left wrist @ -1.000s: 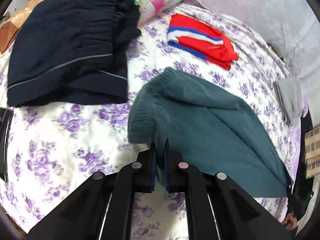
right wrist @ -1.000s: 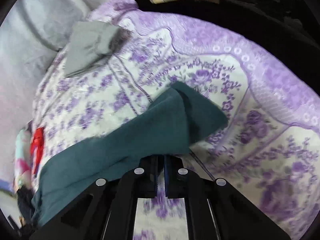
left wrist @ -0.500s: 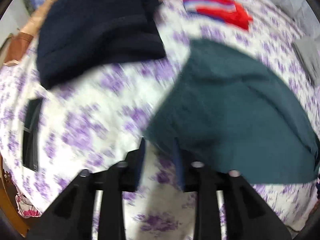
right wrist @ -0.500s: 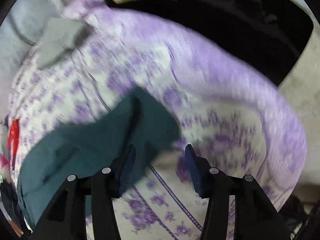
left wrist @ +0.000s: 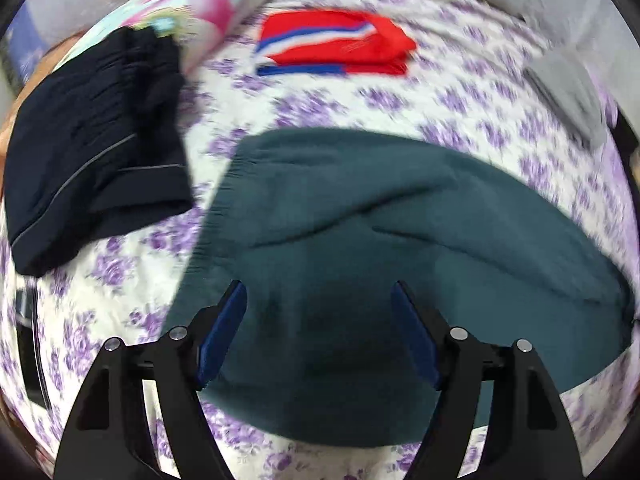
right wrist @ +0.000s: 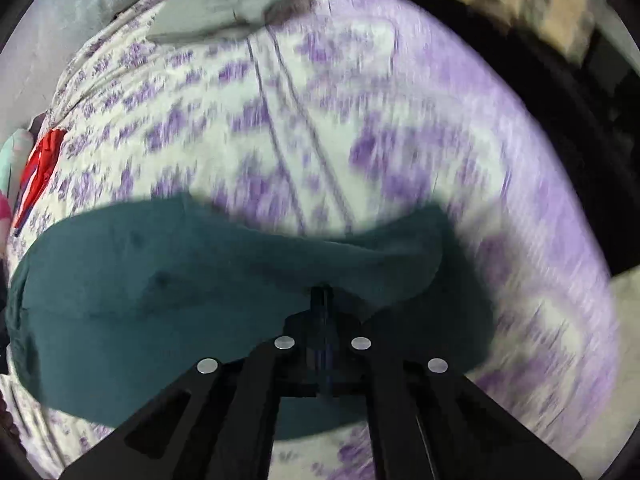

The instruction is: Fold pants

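Teal pants (left wrist: 400,220) lie folded lengthwise across the purple-flowered bedsheet (left wrist: 120,280). My left gripper (left wrist: 318,294) hovers over their near, waistband end. Its jaws are opening wide, and the blue pads (left wrist: 224,332) touch no cloth. In the right wrist view the same teal pants (right wrist: 160,280) stretch off to the left. My right gripper (right wrist: 322,294) is shut at their leg end, where the cloth bunches up around the tips and throws a shadow to the right.
Folded navy pants (left wrist: 92,152) lie at the left by a pillow (left wrist: 200,12). A folded red garment (left wrist: 336,44) sits at the back, a grey one (left wrist: 568,96) at the right. The bed edge and the dark floor (right wrist: 580,160) are right of the leg end.
Both grippers let go of the pants and opened. The left shifted over the waistband end and spread wider. The right moved along the leg end and shut again.
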`<state>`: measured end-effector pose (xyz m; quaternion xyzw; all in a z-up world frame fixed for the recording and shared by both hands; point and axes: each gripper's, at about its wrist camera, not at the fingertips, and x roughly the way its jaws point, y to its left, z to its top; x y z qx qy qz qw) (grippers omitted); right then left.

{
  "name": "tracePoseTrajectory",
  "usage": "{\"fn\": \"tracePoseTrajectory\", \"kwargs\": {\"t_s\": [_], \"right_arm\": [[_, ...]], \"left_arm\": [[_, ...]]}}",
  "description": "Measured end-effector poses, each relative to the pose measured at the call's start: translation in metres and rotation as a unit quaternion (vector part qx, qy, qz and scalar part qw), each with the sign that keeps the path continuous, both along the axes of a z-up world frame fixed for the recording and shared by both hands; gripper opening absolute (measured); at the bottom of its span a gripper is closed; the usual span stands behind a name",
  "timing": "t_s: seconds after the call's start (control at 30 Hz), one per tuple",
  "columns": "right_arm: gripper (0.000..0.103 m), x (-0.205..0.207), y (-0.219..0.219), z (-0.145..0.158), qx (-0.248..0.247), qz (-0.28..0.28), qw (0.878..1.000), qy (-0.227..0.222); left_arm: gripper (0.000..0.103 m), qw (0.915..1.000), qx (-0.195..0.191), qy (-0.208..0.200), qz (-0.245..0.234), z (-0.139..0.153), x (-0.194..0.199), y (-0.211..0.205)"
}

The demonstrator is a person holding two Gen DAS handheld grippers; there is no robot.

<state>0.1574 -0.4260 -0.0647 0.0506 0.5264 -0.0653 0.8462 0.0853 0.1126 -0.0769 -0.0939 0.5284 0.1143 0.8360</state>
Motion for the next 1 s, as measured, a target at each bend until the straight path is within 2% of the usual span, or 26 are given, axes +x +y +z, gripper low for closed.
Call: {"fn": "tracePoseTrajectory", "kwargs": {"t_s": [0.03,0.13,0.17,0.2,0.23,0.27,0.33,0.37,0.43,0.53,0.73,0.8,0.87,0.93,1.0], "right_arm": [[0.001,0.013,-0.006,0.017,-0.004,-0.003,1.0,-0.021],[0.001,0.053,-0.026,0.044,-0.022,-0.026,0.998,-0.06],[0.002,0.065,-0.033,0.049,-0.037,-0.043,0.995,-0.079],[0.007,0.081,-0.04,0.051,-0.087,-0.073,0.988,-0.101],[0.035,0.092,-0.044,0.05,-0.132,-0.101,0.981,-0.096],[0.058,0.1,-0.043,0.051,-0.138,-0.112,0.98,-0.092],[0.062,0.106,-0.037,0.046,-0.066,-0.073,0.991,-0.086],[0.07,0.106,-0.028,0.041,-0.056,-0.046,0.995,-0.074],[0.077,0.1,-0.01,0.026,-0.082,-0.009,0.996,-0.043],[0.078,0.08,0.001,0.008,-0.033,0.027,0.999,-0.017],[0.082,0.044,0.011,0.0,0.009,0.027,1.0,-0.013],[0.082,0.043,0.016,-0.001,0.013,0.029,0.999,-0.014],[0.082,0.038,0.019,0.004,0.012,0.031,0.999,-0.02],[0.082,0.039,0.018,0.011,0.006,0.035,0.999,-0.026],[0.085,0.041,0.016,0.014,-0.012,0.039,0.999,-0.026]], "left_arm": [[0.072,0.9999,0.015,0.004,-0.006,-0.005,0.0,-0.004],[0.072,0.9989,0.045,0.011,-0.003,-0.008,0.007,-0.002],[0.072,0.9988,0.047,0.012,-0.001,-0.008,0.011,-0.001],[0.072,0.9988,0.047,0.011,0.0,-0.006,0.014,0.001],[0.072,0.9987,0.051,0.008,-0.001,-0.002,0.018,0.004],[0.072,0.9983,0.057,0.006,-0.005,0.001,0.021,0.005],[0.072,0.997,0.073,-0.003,-0.026,0.01,0.03,0.007],[0.072,0.9965,0.075,-0.007,-0.038,0.014,0.034,0.009],[0.072,0.9944,0.087,-0.009,-0.06,0.018,0.046,0.014],[0.072,0.9915,0.1,-0.004,-0.083,0.017,0.067,0.025],[0.072,0.9829,0.104,0.023,-0.15,0.0,0.105,0.035],[0.065,0.9799,0.098,0.035,-0.17,-0.007,0.116,0.039],[0.04,0.9763,0.078,0.058,-0.193,-0.017,0.128,0.045],[0.035,0.9708,0.077,0.08,-0.213,-0.028,0.138,0.049],[0.025,0.9645,0.074,0.097,-0.234,-0.037,0.143,0.048]]}}
